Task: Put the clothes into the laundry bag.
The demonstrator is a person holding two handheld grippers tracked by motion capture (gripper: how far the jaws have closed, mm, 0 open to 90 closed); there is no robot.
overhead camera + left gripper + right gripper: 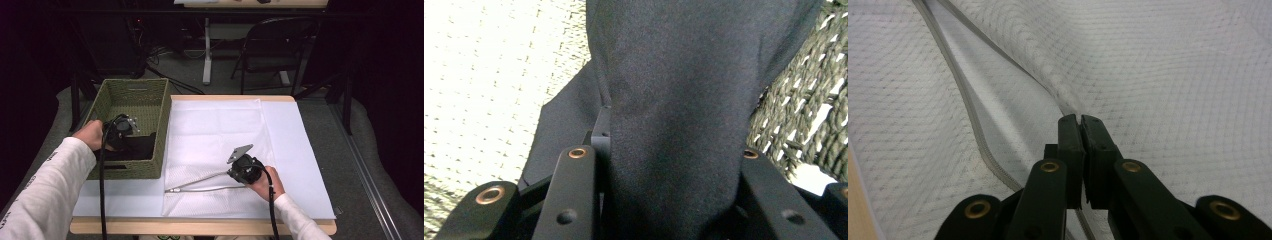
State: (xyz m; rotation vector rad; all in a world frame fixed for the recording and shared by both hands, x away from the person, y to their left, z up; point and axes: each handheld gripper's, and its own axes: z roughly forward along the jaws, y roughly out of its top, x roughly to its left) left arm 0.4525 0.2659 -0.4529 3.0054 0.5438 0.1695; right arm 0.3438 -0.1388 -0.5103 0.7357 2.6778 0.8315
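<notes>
One woven basket [131, 95], left of frame; one black cloth [134, 146] inside, clamped by left gripper [121, 131]. One white mesh bag [215, 145], centre; right gripper [243, 168] pinching its zipper edge, lower centre.

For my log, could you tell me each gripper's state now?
Left gripper: shut on black cloth.
Right gripper: shut on white mesh bag.

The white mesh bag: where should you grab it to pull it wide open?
Grip the upper lip of the zipper opening on the white mesh bag, coming from above. That edge lifts free of the lower layer, and the right gripper already pinches it.
</notes>
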